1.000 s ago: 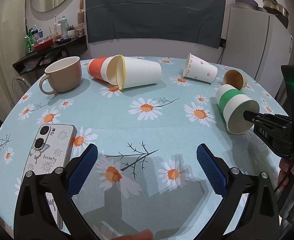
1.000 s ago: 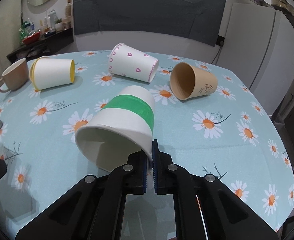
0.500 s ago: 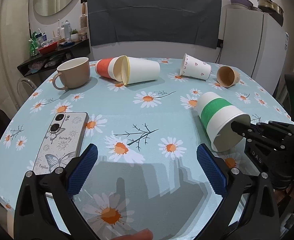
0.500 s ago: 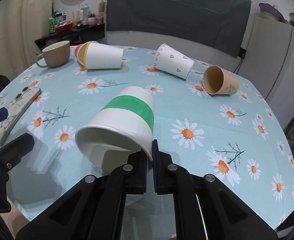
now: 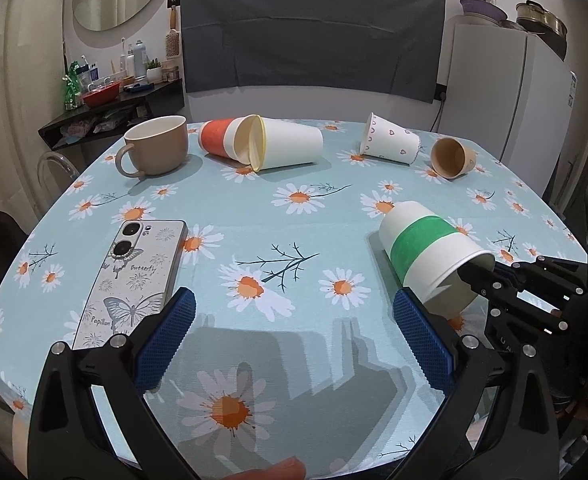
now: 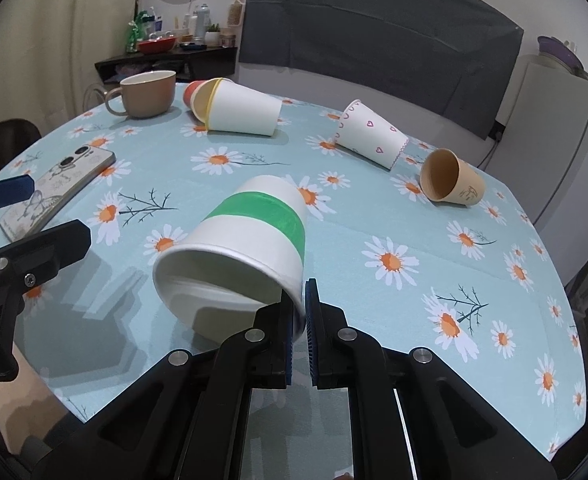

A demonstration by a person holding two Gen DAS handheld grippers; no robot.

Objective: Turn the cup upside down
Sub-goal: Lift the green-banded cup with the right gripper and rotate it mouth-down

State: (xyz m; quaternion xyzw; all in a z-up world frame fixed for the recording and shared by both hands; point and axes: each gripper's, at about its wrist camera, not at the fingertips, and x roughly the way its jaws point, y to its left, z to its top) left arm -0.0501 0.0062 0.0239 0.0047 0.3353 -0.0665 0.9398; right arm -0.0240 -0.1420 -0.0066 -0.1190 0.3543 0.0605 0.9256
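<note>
A white paper cup with a green band (image 6: 249, 240) lies tilted, mouth toward the right wrist camera. My right gripper (image 6: 300, 312) is shut on the cup's rim, one finger inside and one outside. In the left wrist view the same cup (image 5: 426, 252) is at the right, held off the table by the right gripper (image 5: 478, 276). My left gripper (image 5: 294, 336) is open and empty above the near table edge, left of the cup.
On the daisy tablecloth (image 5: 294, 216) lie a phone (image 5: 133, 280), a brown mug (image 5: 155, 144), a red cup nested with a white yellow-rimmed cup (image 5: 261, 140), a heart-pattern cup (image 5: 390, 140) and a brown paper cup (image 5: 452, 156). A fridge (image 5: 506, 92) stands at the back right.
Both grippers have pulled back toward the near table edge. The right gripper carried the green-band cup with it, still gripped by the rim. The left gripper stayed open.
</note>
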